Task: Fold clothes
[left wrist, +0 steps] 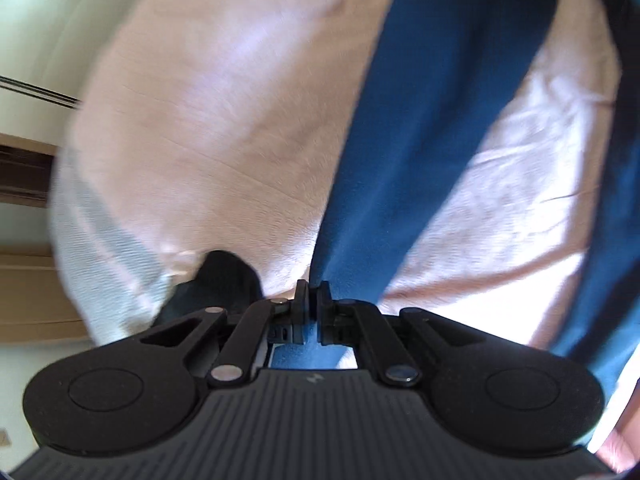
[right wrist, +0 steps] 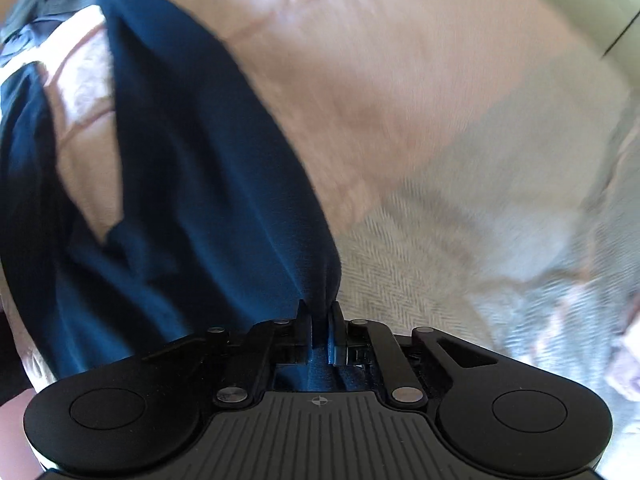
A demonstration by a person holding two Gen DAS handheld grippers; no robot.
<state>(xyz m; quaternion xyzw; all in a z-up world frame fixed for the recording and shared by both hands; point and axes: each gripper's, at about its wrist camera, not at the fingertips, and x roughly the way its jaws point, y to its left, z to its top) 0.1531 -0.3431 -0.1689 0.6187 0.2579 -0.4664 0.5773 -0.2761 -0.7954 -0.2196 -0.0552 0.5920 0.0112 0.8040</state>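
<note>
A blue garment (left wrist: 436, 128) hangs stretched above the pink bed sheet (left wrist: 224, 128). In the left wrist view my left gripper (left wrist: 313, 286) is shut on one edge of it, and the cloth runs up and to the right from the pads. The right wrist view shows the same blue garment (right wrist: 188, 184) bunched into my right gripper (right wrist: 320, 306), which is shut on it, with cloth pinched between the pads and trailing up to the left. Both views are blurred by motion.
A pink sheet (right wrist: 400, 80) covers the bed. A pale grey herringbone blanket (right wrist: 460, 240) lies at its near right. A dark cloth item (left wrist: 224, 280) sits on the sheet by the left gripper. Wooden furniture (left wrist: 28, 292) and a pale wall lie at the far left.
</note>
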